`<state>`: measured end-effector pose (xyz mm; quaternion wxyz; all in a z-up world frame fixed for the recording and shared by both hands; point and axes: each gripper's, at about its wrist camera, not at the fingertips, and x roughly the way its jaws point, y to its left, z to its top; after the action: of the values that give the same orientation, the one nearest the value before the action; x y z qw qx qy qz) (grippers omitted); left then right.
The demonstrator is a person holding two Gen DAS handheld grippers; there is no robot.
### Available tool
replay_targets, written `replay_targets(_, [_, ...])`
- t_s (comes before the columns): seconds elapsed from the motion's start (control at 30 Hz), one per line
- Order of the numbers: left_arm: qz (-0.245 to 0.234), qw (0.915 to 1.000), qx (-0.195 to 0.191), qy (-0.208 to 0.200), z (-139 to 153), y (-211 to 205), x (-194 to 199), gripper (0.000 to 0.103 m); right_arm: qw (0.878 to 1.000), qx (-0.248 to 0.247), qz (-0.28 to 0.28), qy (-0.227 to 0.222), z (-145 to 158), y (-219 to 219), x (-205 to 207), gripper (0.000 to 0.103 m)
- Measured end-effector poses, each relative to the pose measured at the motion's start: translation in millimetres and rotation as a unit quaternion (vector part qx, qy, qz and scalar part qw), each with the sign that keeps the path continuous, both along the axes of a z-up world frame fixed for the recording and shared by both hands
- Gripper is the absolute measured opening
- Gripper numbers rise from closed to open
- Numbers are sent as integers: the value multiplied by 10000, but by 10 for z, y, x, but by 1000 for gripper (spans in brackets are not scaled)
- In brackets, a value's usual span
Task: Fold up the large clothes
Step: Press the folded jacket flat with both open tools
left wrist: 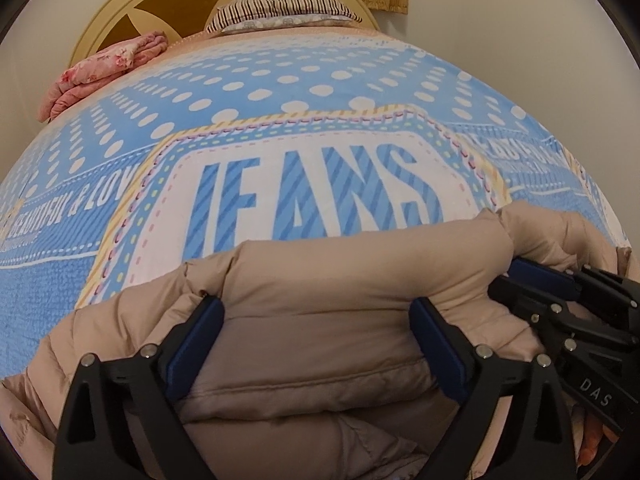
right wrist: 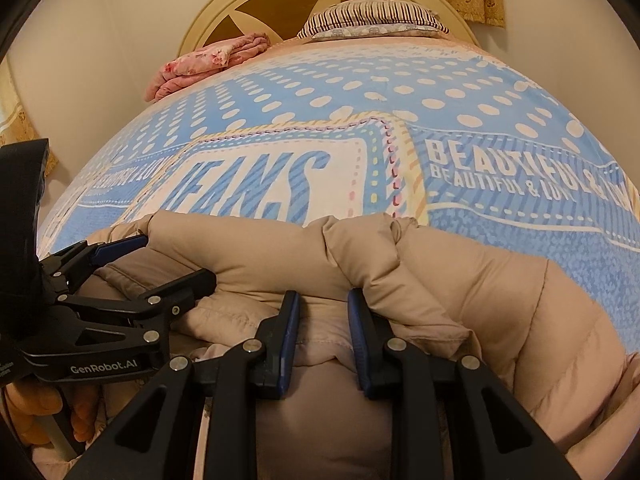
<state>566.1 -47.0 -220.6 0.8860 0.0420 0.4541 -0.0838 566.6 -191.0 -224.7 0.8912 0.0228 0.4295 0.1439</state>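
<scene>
Currently I have both wrist views looking up the bed, largest thing in frame: a blue spread with white dots and a central white panel lettered "JEANS". Its cream headboard curves against the far wall. A striped pillow lies at the head, and a folded pink floral blanket sits at the head's left corner.

Nearest me, the beige puffer jacket lies on the near end of the spread, its top edge rolled into a thick padded ridge overlapping the lower part of the lettering.

My left gripper has its jaws spread wide, blue pads to either side of a broad stretch of the ridge; I see no pinch in the fabric, so I log it as released.

My right gripper stands just beside the left one, jaws narrow, with a bunched fold of the jacket between the blue pads and wrinkles gathering at them: clamped on the jacket.

A hand shows under the left gripper's body.
</scene>
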Motion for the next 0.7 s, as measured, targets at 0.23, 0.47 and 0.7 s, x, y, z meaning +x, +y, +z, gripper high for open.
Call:
replay_targets(0.23, [-12,10000,71,64,-27,-17,31,101,10000,-90,3,-4,-9,25,7,26])
replay_targets(0.47, [3,9999,132,93,-42,-44,52,103,10000,-72,0,16,-20,17,18,26])
replay_targets(0.7, [-49,9998,137,151,-57,-56,68,103,10000,-80,-1,23,-32,17,23,26])
